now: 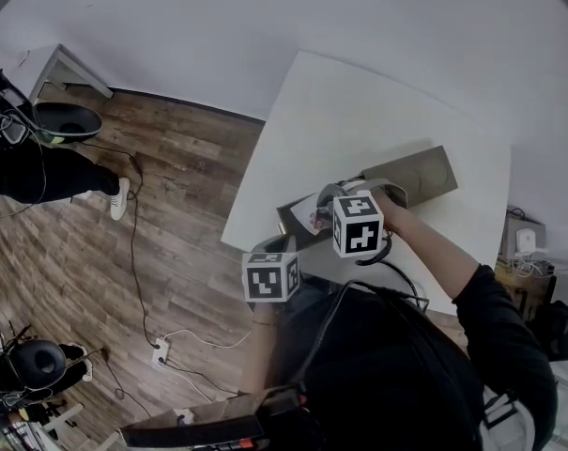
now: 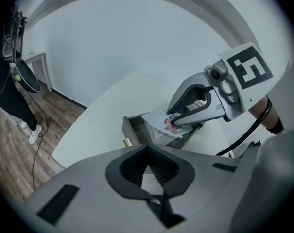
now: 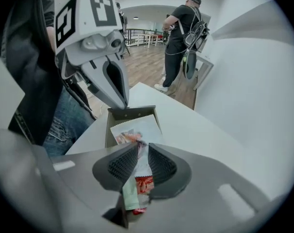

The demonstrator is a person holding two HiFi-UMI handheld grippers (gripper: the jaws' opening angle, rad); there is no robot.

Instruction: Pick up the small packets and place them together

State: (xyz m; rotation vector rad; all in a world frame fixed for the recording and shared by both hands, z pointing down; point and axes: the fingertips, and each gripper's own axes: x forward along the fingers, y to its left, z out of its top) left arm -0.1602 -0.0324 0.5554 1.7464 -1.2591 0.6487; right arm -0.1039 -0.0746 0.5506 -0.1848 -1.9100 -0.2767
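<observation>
Red, green and white small packets [image 3: 137, 184] gripped in right tongs [image 3: 138, 149], above open drawer [image 3: 132, 113] in white worktop [image 3: 200, 125]. Flat white packet [image 3: 139, 127] lies in drawer beneath. Left tongs [image 2: 147, 154] closed, empty, beside drawer. Judgement: pick made, placing together outstanding. Right gripper view alone shows gripped packets; head view hides them behind marker cube [image 1: 358, 224].

Two claws: the left claw [image 2: 147, 149] and the right claw [image 3: 142, 152]. Two marker cubes: left cube [image 1: 270, 277], right cube [image 1: 359, 225]. One white counter [image 1: 359, 111]. One open drawer [image 3: 132, 112]. One large white packet [image 3: 142, 127]. Small packets [image 3: 136, 191], low centre of the right gripper view: one or two, unclear. One standing person [image 3: 178, 33], upper centre.
</observation>
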